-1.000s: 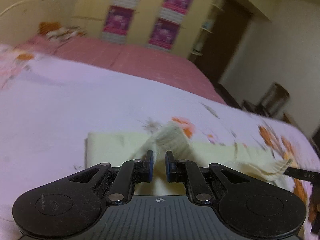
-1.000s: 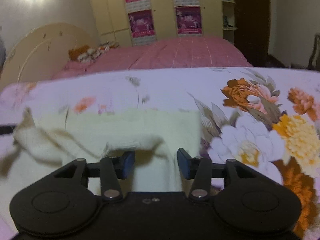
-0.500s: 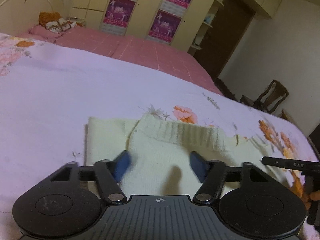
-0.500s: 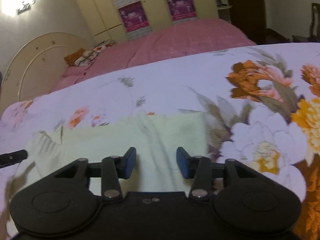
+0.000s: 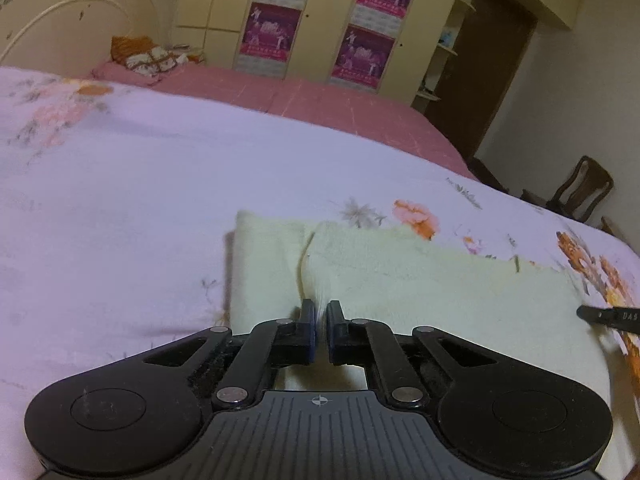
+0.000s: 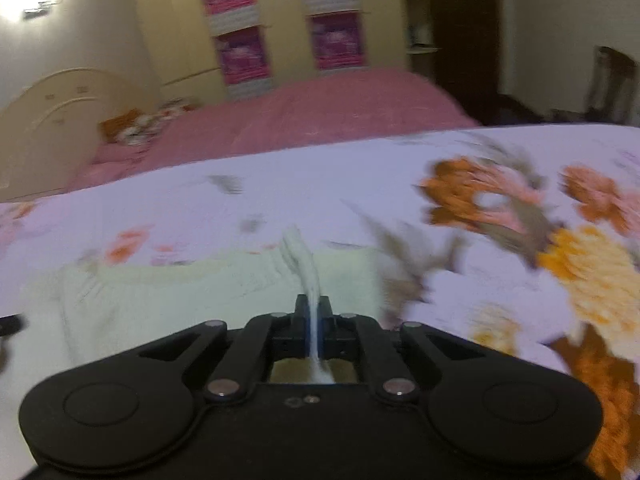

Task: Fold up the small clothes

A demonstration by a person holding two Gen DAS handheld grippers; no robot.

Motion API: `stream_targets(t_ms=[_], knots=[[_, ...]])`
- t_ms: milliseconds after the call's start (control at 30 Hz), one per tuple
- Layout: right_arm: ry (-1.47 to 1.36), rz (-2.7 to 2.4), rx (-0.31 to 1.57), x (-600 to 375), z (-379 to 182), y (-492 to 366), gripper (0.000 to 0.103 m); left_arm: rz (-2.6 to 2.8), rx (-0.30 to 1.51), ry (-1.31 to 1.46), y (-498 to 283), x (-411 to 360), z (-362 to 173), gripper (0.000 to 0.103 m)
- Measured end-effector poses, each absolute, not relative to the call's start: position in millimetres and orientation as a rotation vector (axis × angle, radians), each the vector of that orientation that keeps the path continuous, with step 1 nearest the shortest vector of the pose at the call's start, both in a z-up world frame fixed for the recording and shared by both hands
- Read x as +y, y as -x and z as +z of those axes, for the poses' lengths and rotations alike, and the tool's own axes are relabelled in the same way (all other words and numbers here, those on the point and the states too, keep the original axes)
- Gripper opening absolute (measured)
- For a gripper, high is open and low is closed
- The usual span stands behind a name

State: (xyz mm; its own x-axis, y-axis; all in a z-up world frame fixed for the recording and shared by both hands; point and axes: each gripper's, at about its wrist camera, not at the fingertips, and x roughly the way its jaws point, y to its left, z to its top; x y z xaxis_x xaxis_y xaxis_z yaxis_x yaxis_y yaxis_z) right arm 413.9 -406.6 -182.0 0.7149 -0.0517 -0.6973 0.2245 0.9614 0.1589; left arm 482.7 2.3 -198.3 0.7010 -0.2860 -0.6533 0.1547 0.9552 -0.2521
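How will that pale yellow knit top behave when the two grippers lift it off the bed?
The pale yellow knit top will probably drape and sag: a soft ridge already pulls up where the right gripper pinches it. It looks light. The ribbed knit seems unlikely to slip from the left gripper.

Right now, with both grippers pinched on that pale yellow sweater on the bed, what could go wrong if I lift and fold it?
1. The right gripper holds only a thin ridge of the pale yellow sweater, so the knit may slip out when lifted.
2. The left gripper pinches near a seam between layers; it may hold just one layer, leaving a skewed fold.
3. Lifting could drag the floral bedspread if a pinch caught it underneath; the pictures cannot rule that out.
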Motion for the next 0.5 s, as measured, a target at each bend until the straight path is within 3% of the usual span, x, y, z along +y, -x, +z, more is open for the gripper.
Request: stream_targets(t_ms=[167,267,500], knots=[[-0.227,-0.158,0.764,-405,-178,-416,0.005,-0.223,0.734,0.183,-477,3,-192,0.006],[-0.275,-0.128,0.723,-407,-170,-407,0.017,-0.213,0.714,0.149,-473,3,-189,0.006],[-0.166,-0.117,0.778,-388,-176,-418,0.021,-0.169,0.689,0.177,-468,3,-190,0.006]])
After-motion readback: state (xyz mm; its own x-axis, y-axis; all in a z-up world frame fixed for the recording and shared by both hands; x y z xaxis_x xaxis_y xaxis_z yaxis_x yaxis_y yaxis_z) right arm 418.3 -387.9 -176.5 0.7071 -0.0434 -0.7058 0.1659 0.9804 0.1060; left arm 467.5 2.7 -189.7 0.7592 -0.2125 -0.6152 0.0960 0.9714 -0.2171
